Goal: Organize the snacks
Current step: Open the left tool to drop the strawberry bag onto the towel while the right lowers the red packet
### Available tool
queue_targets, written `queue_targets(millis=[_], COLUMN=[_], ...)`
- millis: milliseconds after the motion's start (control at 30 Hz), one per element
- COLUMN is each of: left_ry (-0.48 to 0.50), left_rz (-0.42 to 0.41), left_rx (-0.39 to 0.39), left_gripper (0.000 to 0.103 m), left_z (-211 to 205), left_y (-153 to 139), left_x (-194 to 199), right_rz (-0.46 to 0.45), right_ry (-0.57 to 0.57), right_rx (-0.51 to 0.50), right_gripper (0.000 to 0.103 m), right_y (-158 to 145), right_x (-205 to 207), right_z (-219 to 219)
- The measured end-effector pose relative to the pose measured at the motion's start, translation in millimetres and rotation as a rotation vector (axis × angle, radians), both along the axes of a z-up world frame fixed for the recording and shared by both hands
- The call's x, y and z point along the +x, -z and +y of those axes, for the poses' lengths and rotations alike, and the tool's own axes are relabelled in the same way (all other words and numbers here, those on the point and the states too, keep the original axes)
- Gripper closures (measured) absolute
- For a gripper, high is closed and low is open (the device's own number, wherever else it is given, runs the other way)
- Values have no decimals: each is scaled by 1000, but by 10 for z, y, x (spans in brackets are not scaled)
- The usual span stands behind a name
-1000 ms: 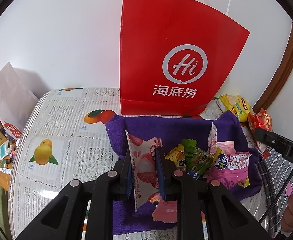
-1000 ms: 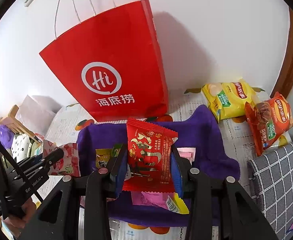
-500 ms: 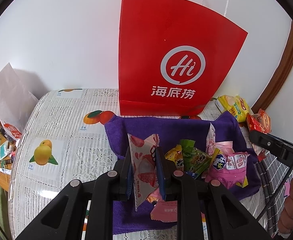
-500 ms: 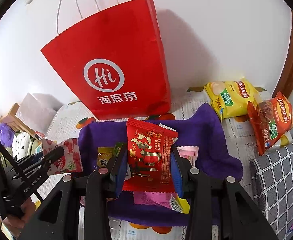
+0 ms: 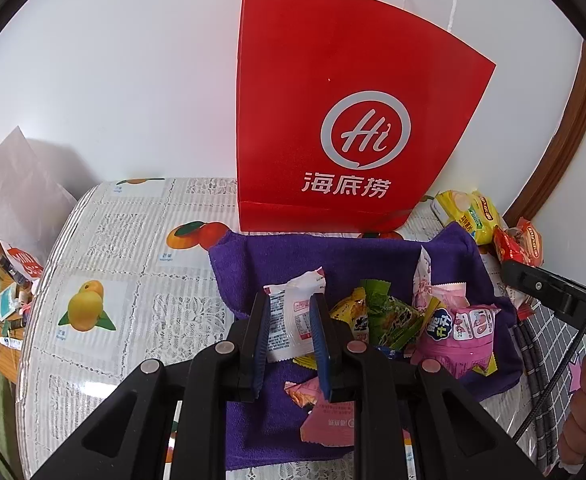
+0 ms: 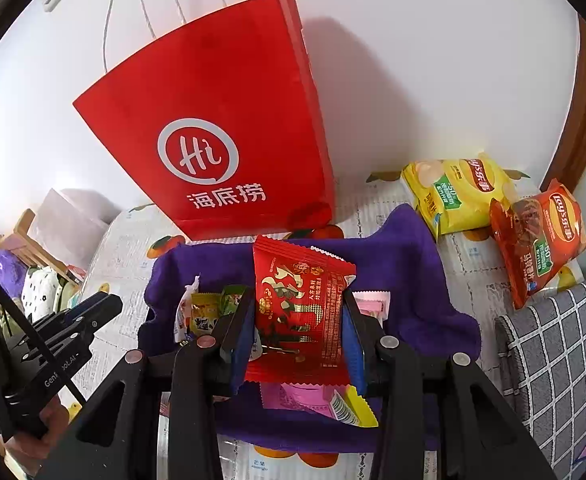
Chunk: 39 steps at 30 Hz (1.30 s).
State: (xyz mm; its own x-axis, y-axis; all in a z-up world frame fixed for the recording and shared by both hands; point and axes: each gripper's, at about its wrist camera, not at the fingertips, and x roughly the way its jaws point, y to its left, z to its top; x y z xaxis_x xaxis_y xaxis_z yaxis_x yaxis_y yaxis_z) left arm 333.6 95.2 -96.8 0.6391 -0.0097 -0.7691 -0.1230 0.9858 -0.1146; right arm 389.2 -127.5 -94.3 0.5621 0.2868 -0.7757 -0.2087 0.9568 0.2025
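A purple cloth (image 5: 333,256) on the table holds a pile of small snack packets (image 5: 393,316). My left gripper (image 5: 291,312) is open above the cloth's left part; a white and pink strawberry packet (image 5: 293,320) lies loose between its fingers. My right gripper (image 6: 297,312) is shut on a red foil packet (image 6: 297,312) and holds it upright above the cloth (image 6: 405,264). A tall red paper bag (image 5: 345,112) stands behind the cloth against the wall, also in the right wrist view (image 6: 221,128). The left gripper shows at the right wrist view's left edge (image 6: 93,312).
A yellow crisp bag (image 6: 457,192) and a red crisp bag (image 6: 541,236) lie at the table's back right. A grey checked cushion (image 6: 557,360) is at the right. The fruit-print tablecloth (image 5: 113,264) spreads left. White paper (image 5: 17,184) and clutter lie beyond the left edge.
My left gripper has opened and let go of the strawberry packet, which has turned and dropped between the fingers. My right gripper still holds the red packet, slightly nearer the bag.
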Motion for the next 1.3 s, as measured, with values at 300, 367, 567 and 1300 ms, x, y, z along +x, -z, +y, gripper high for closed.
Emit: queue_targets(millis=[300,367,567,1300], left_ry=[-1,-4,-12,-28], left_rz=[0,0,8,29], left_rx=[-2,-7,-9,-17], left_gripper=[84,84,84,73], left_z=[-11,0,17,46], left_y=[-12,-12,-3,-3], left_x=[-1,3,7,6], right_rz=[10,14,43,111], right_ry=[-17,-23,-51,-90], right_rx=[-8,-11,-28,-89], right_gripper=[63,63,63,62], right_y=[47,65,175,529], right_x=[3,6,11,64], right_z=[57,78,198,451])
